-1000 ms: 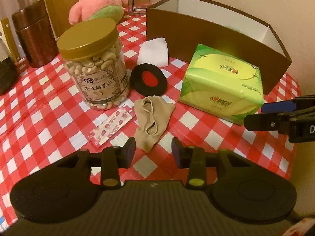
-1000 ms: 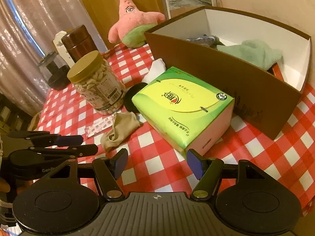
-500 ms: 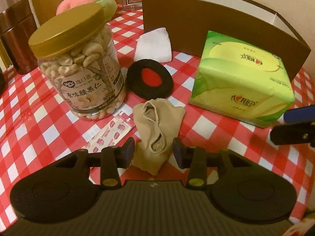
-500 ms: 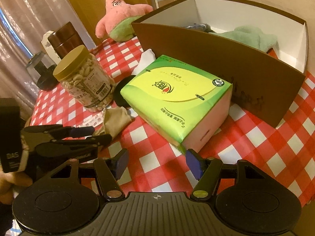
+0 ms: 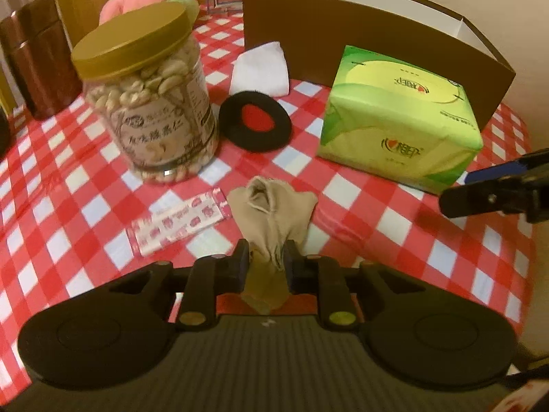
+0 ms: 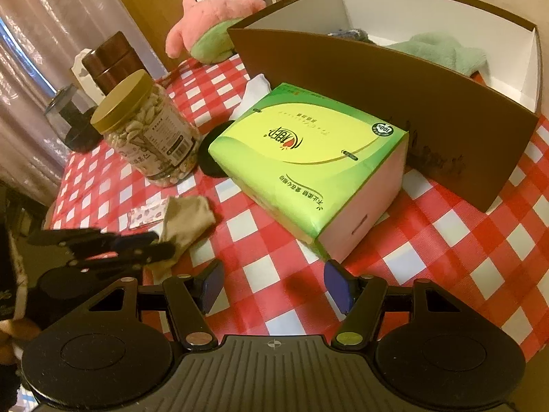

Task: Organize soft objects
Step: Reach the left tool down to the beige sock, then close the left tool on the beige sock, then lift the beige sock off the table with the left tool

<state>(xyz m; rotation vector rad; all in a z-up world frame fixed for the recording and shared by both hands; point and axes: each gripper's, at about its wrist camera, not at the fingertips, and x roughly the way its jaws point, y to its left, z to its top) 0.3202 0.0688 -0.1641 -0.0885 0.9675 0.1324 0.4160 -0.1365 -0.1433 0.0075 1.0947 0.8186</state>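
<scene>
- Cloth is what matters here: the beige sock (image 5: pixel 271 206) is thin, limp and light, so it should bunch wherever it is pinched and drape when raised; nothing about it looks fragile or slippery.
- It lies on the red-checked tabletop (image 5: pixel 377 206), just beside a plaster strip (image 5: pixel 178 219), in front of the nut jar (image 5: pixel 151 103) and the green tissue pack (image 5: pixel 398 127).
- The left claw (image 5: pixel 266 261) is clamped on the sock's near end, fabric gathered between its jaws; a hold on a gathered fold like this seems soundest, since a single layer could slide out.
- The right claw (image 6: pixel 272 286) hangs with jaws apart and nothing between them, near the tissue pack (image 6: pixel 308 158).
- The brown box (image 6: pixel 394 103) behind already holds a green towel (image 6: pixel 442 51), the likely destination.
- Half a second earlier the left claw stood apart, straddling the flat sock; it has since closed, and the sock is puckered upward at the pinch.
</scene>
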